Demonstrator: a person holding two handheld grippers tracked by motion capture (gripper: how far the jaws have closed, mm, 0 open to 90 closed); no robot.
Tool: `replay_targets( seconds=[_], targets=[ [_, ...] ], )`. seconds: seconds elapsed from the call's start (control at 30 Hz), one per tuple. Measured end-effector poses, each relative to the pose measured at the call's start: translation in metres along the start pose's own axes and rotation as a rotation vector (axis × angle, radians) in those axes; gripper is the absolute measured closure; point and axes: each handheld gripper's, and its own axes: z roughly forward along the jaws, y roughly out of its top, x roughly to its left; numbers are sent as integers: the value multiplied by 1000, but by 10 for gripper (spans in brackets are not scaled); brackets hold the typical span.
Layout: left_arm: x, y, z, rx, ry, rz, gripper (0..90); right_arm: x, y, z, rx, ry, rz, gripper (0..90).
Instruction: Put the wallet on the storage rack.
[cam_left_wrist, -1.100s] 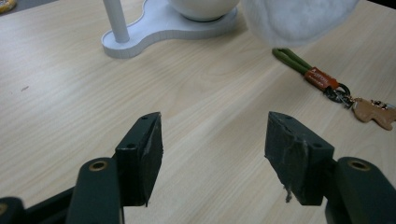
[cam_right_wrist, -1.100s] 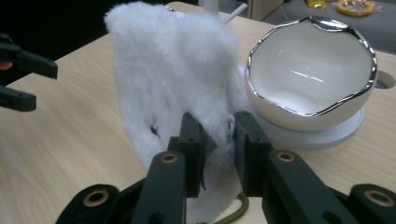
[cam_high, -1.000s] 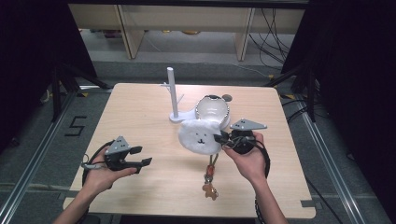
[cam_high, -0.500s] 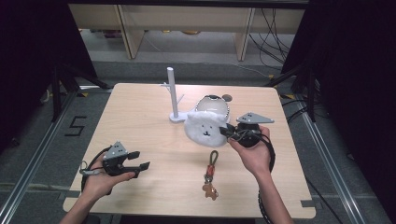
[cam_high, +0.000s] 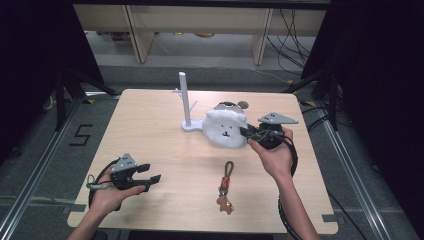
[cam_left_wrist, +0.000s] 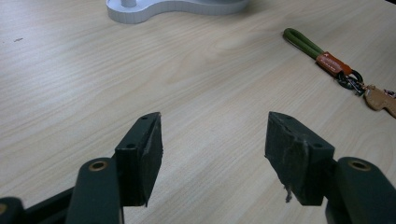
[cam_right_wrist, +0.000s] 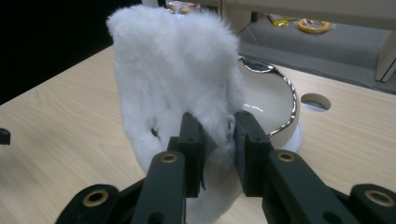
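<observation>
Pale wooden tabletop (cam_high: 150, 135): right claw (cam_high: 246, 132) pinches the fluffy white plush face pouch (cam_high: 226, 128) at far right, hiding a white bowl (cam_right_wrist: 268, 105) behind; left claw (cam_high: 154, 181) gapes wide, empty, near left

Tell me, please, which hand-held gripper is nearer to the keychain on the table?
Left, I judge, though not by much. The left hand-held gripper sits level with the keychain, open; the right hand-held gripper holds the white plush toy beyond it.
</observation>
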Motion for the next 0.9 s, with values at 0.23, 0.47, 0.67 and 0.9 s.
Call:
replay_targets(
  seconds=[0.23, 0.47, 0.67, 0.9],
  targets=[
    [1, 0, 1, -5, 5, -11, 362, -5, 9, 3, -15, -32, 12, 757],
    [1, 3, 1, -5, 1, -5, 362, -13, 17, 11, -34, -46, 13, 757],
    [2, 2, 1, -4, 4, -6, 362, -18, 23, 17, -30, -55, 18, 756],
    [1, 3, 1, 3, 12, -5, 362, -24, 29, 23, -38, -68, 36, 756]
  ],
)
